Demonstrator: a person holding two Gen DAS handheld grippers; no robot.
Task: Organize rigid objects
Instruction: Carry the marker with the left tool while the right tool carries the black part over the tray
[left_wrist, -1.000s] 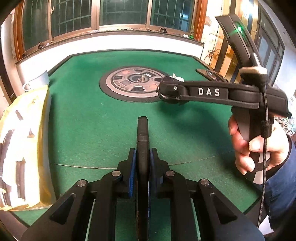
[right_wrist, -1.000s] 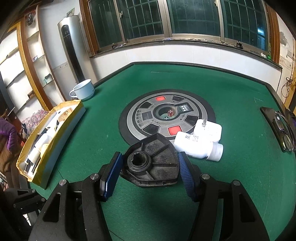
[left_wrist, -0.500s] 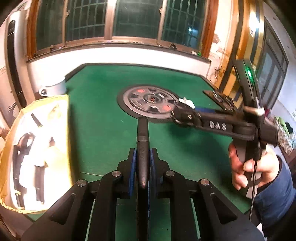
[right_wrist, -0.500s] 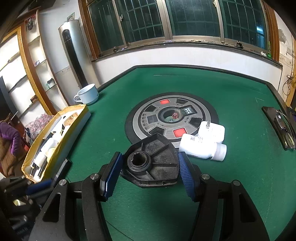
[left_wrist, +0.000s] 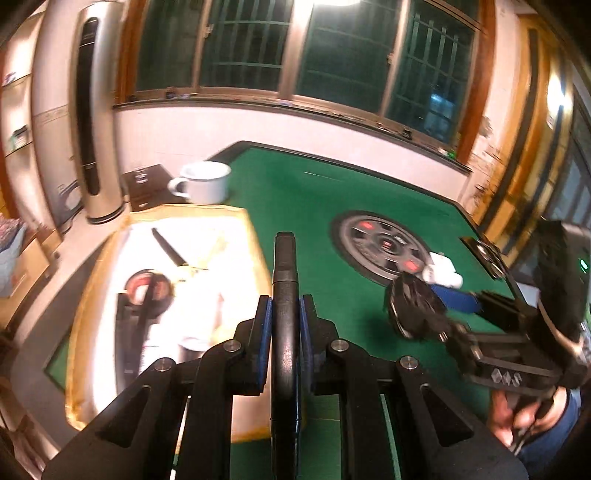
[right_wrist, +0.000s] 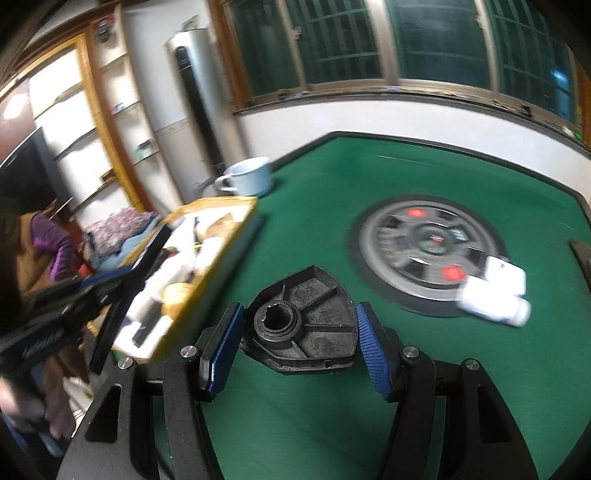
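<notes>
Left wrist view, table (left_wrist: 317, 206): green felt surface.
Tray (left_wrist: 236, 221): yellow-rimmed, at left edge.
Right gripper (right_wrist: 299, 343): jaws wide, clamped on black ribbed plastic part (right_wrist: 306, 325).
Left gripper (left_wrist: 284, 325): jaws narrow, clamped on black rod (left_wrist: 285, 266), above tray's right rim.

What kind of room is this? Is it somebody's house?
Probably a room in a home, maybe a games room. The green table has a round dice console in its middle, like an automatic mahjong table. Barred windows, wall shelves and a mug look homely.
</notes>
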